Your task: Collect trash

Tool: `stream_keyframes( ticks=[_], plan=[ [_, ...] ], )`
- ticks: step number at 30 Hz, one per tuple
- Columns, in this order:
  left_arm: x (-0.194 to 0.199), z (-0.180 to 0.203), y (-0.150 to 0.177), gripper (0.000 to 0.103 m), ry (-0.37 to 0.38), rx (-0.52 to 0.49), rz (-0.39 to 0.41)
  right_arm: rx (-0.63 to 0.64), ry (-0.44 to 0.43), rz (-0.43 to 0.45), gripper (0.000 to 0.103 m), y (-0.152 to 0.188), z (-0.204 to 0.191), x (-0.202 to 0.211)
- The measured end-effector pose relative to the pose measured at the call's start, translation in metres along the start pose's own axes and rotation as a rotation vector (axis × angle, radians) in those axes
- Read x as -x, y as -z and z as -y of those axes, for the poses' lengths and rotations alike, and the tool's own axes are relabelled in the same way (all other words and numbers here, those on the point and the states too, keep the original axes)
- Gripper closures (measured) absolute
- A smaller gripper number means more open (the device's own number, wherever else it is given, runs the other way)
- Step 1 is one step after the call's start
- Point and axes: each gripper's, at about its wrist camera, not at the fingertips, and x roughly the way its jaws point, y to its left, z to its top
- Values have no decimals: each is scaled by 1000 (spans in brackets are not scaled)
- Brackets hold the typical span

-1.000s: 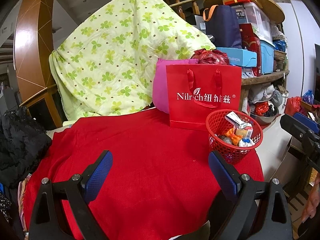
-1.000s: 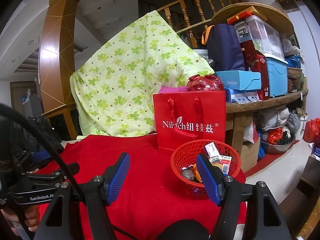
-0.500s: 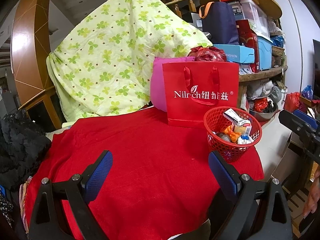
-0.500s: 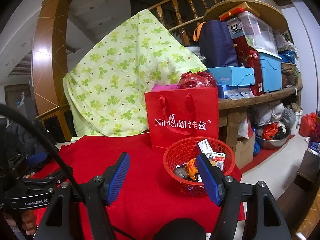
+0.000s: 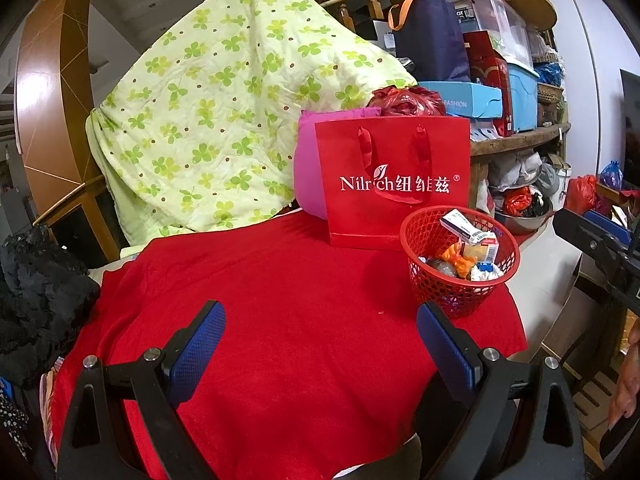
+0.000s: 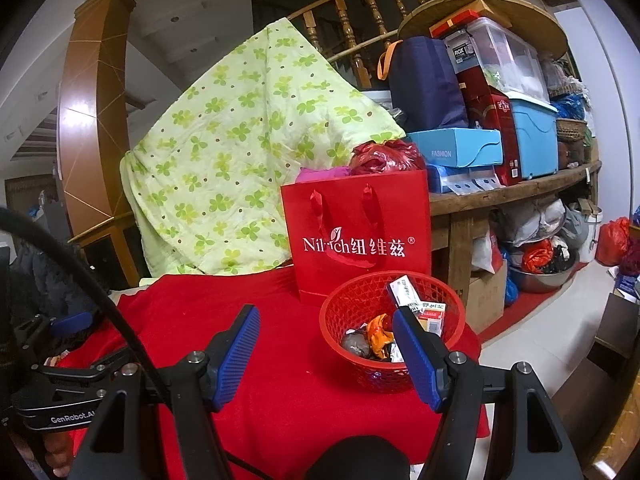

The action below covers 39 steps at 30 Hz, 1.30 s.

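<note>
Trash (image 6: 382, 334) | partly hidden by basket (image 6: 360, 292) wall, right fingers (image 6: 416, 360)

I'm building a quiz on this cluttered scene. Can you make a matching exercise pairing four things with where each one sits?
Things:
1. red mesh basket
2. red gift bag
3. clover quilt
4. pink cushion

Places:
A. draped high at the back, below the banister
B. tucked behind the gift bag
C. on the red cloth, holding wrappers
D. upright just behind the basket

Pairs: 1-C, 2-D, 3-A, 4-B
</note>
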Motion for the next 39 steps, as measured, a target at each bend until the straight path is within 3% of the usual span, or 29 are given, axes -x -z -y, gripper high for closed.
stream_keyframes(
  ticks=[39],
  plan=[
    [-1,2,6,7,44,-20,-25,-13,2,-26,31,8,1,-8]
  ],
)
